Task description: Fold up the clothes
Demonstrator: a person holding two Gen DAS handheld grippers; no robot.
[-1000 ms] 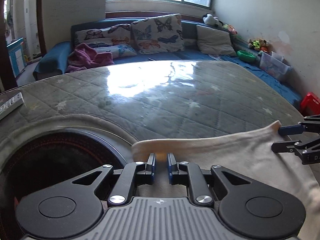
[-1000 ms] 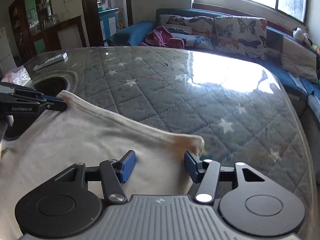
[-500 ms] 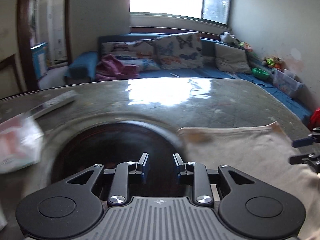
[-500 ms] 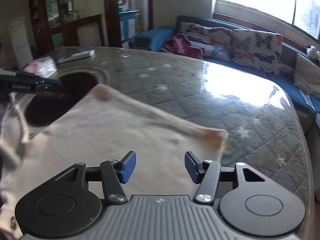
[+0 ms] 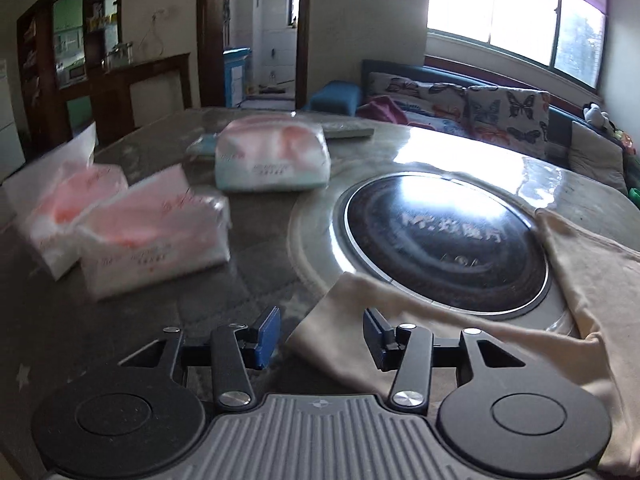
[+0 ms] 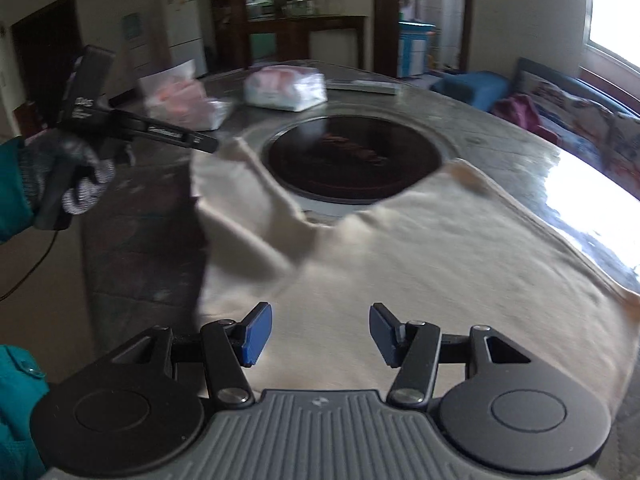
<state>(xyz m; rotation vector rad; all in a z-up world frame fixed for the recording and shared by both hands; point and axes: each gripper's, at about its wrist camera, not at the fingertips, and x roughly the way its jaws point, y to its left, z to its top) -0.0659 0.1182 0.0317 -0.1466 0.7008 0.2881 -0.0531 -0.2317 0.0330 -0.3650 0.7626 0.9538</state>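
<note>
A cream garment point(image 6: 400, 264) lies spread on the quilted, glass-topped table point(image 5: 248, 280), with its far edge over the round black hob point(image 5: 444, 236). My left gripper point(image 5: 320, 336) hovers over a sleeve end of the garment point(image 5: 336, 312). Its jaws are opening, and the sleeve tip lies between the blue pads without being pressed. In the right wrist view the left gripper point(image 6: 206, 144) shows at the garment's left corner, held by a gloved hand point(image 6: 76, 176). My right gripper point(image 6: 320, 334) stands open above the garment's near part, gripping nothing.
Three tissue packs point(image 5: 272, 156) point(image 5: 152, 228) point(image 5: 60, 200) sit on the table's far left. A flat grey remote point(image 5: 348, 130) lies behind them. A sofa with butterfly cushions point(image 5: 480, 104) stands beyond the table under the window. A teal sleeve point(image 6: 12, 188) is at the left.
Both views have swung left across the table. The left gripper let go of the garment's far corner, widened its jaws and moved over to the sleeve end. The right gripper stayed open.
</note>
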